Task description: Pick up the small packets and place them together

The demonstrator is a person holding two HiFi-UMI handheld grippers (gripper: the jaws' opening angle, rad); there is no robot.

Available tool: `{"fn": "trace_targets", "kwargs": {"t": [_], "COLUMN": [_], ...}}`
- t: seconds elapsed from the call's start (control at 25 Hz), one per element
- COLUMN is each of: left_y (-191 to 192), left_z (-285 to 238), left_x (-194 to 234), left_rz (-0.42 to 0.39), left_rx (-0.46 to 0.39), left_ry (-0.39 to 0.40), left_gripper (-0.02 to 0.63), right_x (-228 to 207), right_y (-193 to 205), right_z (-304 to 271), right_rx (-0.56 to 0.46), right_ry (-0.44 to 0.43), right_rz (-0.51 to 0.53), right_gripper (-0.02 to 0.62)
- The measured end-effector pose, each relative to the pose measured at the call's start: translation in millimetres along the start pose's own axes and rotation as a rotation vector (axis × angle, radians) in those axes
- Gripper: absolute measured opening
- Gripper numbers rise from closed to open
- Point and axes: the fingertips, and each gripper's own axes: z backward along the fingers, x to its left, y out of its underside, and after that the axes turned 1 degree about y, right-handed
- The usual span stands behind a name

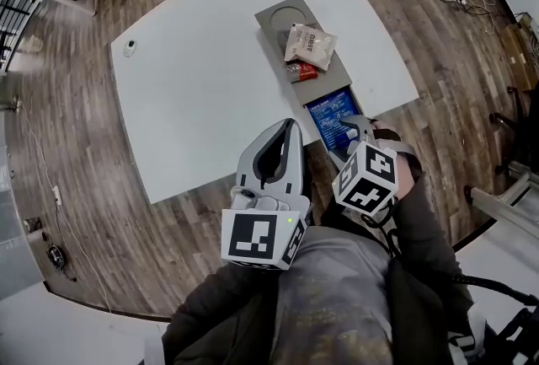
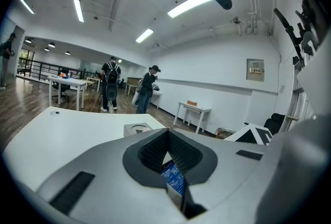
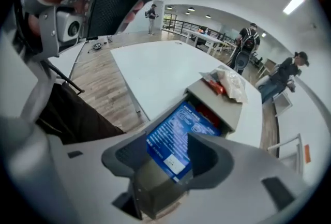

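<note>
The head view alone shows the whole layout: a grey tray [image 1: 278,18] on the white tabletop [image 1: 210,60] holds a beige packet [image 1: 310,43] touching a red packet [image 1: 303,71], and a blue packet [image 1: 333,117] lies at the near end, under the right hand-held gripper [image 1: 355,129]. The left gripper view shows the left hand-held gripper [image 2: 165,132] closed on nothing, with people standing far behind. The right gripper view shows the right hand-held gripper [image 3: 168,153] wide, the blue packet [image 3: 173,132] in the gap unpinched, its white print unreadable.
</note>
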Motion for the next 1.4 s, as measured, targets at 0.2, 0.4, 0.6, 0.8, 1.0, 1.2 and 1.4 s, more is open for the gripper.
{"fn": "trace_targets", "kwargs": {"t": [0.2,0.4,0.6,0.8,1.0,1.2,1.4], "left_y": [-1,1,6,11,8,4,1], "left_z": [0,-3,-11,-17,-13,-9,-6], "left_x": [23,43,52,52,45,34,19], "left_rz": [0.021,0.048,0.068,0.07,0.055,0.04,0.024], "left_rx": [-0.001,0.011,0.028,0.035,0.033,0.021,0.004], "left_ry": [-0.035,-0.064,-0.064,-0.059,-0.055,-0.048,-0.025], "left_gripper": [0.003,0.003,0.003,0.003,0.003,0.003,0.003], "right_x": [-3,-6,-10,-14,-23,-23,-5], "right_y": [6,6,2,0,-9,-14,4], "right_z": [-23,-35,-34,-33,-25,-8,-4], "right_rx": [0.097,0.17,0.18,0.137,0.071,0.013,0.056], "right_ry": [-0.066,-0.097,-0.102,-0.09,-0.036,-0.029,-0.053], "right_rz": [0.05,0.078,0.057,0.019,-0.025,-0.049,0.061], "right_gripper": [0.318,0.327,0.319,0.163,0.003,0.003,0.01]}}
